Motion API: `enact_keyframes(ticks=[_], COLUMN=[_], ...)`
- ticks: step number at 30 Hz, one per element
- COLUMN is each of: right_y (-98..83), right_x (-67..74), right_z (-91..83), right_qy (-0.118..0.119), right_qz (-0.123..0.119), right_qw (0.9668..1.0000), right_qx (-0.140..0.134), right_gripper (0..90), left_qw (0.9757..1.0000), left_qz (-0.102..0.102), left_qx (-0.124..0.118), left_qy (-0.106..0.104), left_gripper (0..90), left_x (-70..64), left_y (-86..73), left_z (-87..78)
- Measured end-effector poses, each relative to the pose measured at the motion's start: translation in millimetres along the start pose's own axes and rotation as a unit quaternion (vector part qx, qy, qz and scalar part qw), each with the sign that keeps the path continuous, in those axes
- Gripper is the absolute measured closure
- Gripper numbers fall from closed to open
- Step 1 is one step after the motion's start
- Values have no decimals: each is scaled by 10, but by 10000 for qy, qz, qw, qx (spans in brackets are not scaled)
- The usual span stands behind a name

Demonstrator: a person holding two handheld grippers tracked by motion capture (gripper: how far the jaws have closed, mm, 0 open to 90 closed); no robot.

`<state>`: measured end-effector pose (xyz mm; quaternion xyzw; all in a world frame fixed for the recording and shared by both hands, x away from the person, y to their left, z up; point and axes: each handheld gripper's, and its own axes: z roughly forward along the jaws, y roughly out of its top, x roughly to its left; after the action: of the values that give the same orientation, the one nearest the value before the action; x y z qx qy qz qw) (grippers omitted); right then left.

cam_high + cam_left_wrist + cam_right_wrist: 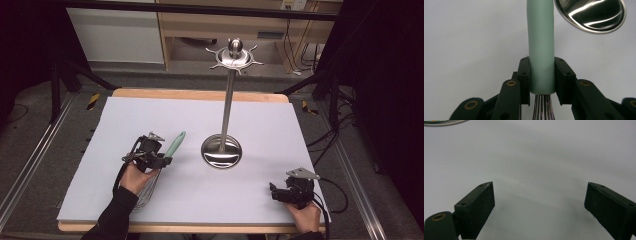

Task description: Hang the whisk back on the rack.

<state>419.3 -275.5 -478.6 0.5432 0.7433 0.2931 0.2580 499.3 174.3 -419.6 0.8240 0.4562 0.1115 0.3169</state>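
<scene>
A whisk with a mint-green handle (175,144) and a wire head (148,192) lies at the left of the white mat, handle pointing toward the steel stand. My left gripper (162,159) is shut on the handle (541,50) just above the wires (542,107), both pads pressed against it. A tall steel utensil stand (227,95) with a round base (221,151) and a hooked top ring (234,56) rises in the middle of the mat. At the front right, my right gripper (276,193) rests open, its jaws (539,205) wide apart over bare mat.
The white mat (150,115) covers a wooden table (200,94). The stand's shiny base (591,15) is just beyond the whisk handle in the left gripper view. Dark frame rails run along both sides, and shelving stands behind the table.
</scene>
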Motion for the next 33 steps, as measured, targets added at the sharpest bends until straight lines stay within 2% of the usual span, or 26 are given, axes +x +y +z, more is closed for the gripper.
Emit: enact_keyframes(ticks=[2,4,6,9,13,14,16,17,23,24,25,26,27,28,29,30,31,33], right_y=[0,0,-1,-1,0,0,-3,-3,-9,-10,-10,-10,-10,-10,-10,-10,-10,-10], right_x=[-2,-1,-4,-5,-1,1,0,0,7,6,6,1,1,0,0,0,0,-1], right_z=[1,0,2,3,4,2,-2,-2,-9,-9,-9,-6,-6,-5,-5,-5,-5,-7], right_qy=[-7,-4,2,0,-8,-5,3,3,13,15,15,13,13,16,15,16,16,12], right_qz=[-5,-3,-4,-4,-40,-35,-73,-73,-38,-33,-33,-59,-59,-64,-62,-63,-63,-67], right_qw=[10000,10000,10000,10000,10000,10000,10000,10000,10000,10000,10000,10000,10000,10000,10000,10000,10000,10000], right_qx=[-3,0,4,3,8,4,-7,-7,-5,-4,-4,2,2,0,1,1,1,-5], right_gripper=[99,99,99,99,99,99,100,100,99,99,99,99,99,99,99,99,99,99], left_qw=[9998,9996,9986,9979,9954,9954,9931,9931,9868,9842,9842,9817,9817,9804,9770,9754,9754,9721], left_qz=[40,37,19,11,-47,-47,-60,-60,-13,-24,-24,-24,-24,-34,-48,-51,-51,-48], left_qx=[-196,-273,-534,-637,-957,-957,-1174,-1174,-1617,-1769,-1769,-1905,-1905,-1971,-2130,-2202,-2202,-2342], left_qy=[-9,-26,-39,-62,-51,-51,-18,-18,10,34,34,54,54,63,96,106,106,151], left_gripper=[685,685,686,685,686,686,686,686,686,686,686,686,686,685,685,686,685,685], left_x=[2,1,-1,3,36,36,50,50,39,40,40,47,47,49,55,56,56,56], left_y=[-29,-41,-84,-103,-151,-151,-186,-186,-245,-250,-250,-255,-255,-258,-269,-275,-275,-284], left_z=[-108,-145,-255,-319,-466,-466,-569,-569,-764,-821,-821,-875,-875,-901,-951,-974,-974,-1017])
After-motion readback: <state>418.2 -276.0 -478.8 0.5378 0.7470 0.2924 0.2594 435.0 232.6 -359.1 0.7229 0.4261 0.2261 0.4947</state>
